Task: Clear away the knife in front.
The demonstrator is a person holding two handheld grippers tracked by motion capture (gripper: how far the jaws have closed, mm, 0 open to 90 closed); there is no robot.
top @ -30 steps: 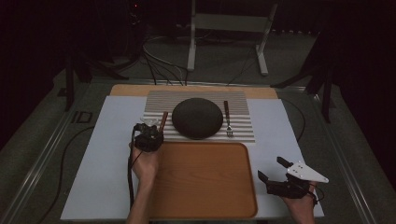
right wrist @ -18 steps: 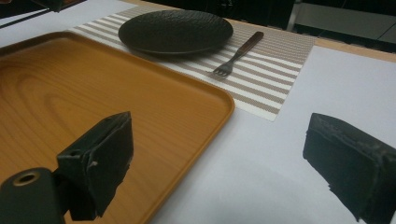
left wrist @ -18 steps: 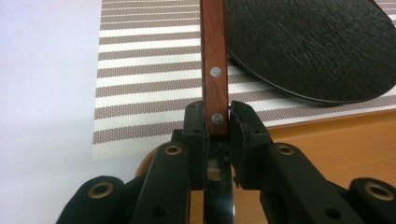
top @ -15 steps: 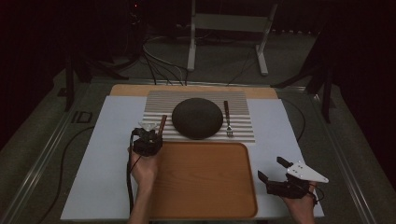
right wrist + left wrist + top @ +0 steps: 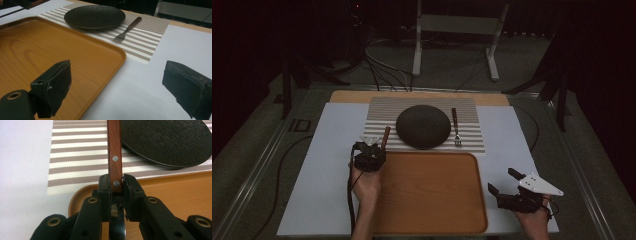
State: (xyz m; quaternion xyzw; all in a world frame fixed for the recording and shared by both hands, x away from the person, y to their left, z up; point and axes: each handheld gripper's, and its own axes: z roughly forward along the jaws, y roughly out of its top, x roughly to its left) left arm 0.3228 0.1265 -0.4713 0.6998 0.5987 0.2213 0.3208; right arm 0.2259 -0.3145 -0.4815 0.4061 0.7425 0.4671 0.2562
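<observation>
The left gripper (image 5: pixel 116 185) pinches a knife (image 5: pixel 115 157) by its wooden, riveted handle — both jaws press flat against the handle's sides, and a dark blade shows below them, between the gripper's arms. In the high view the left gripper (image 5: pixel 371 150) sits at the far left corner of the wooden tray (image 5: pixel 432 190), and the knife (image 5: pixel 385 137) reaches away from it over the near left corner of the striped placemat (image 5: pixel 469 107). The handle points toward the far edge of the table, passing just beside the left rim of the dark plate (image 5: pixel 423 126), which lies in the middle of the placemat.

A fork (image 5: pixel 456 127) lies on the placemat just right of the plate, tines toward the tray.

The right gripper (image 5: pixel 504 182) hovers off the tray's near right corner, over the white table cover (image 5: pixel 327 165) — its jaws are spread wide with nothing between them. Its own view looks across the tray's corner toward the plate (image 5: pixel 94 16) and the fork (image 5: pixel 128 28).
</observation>
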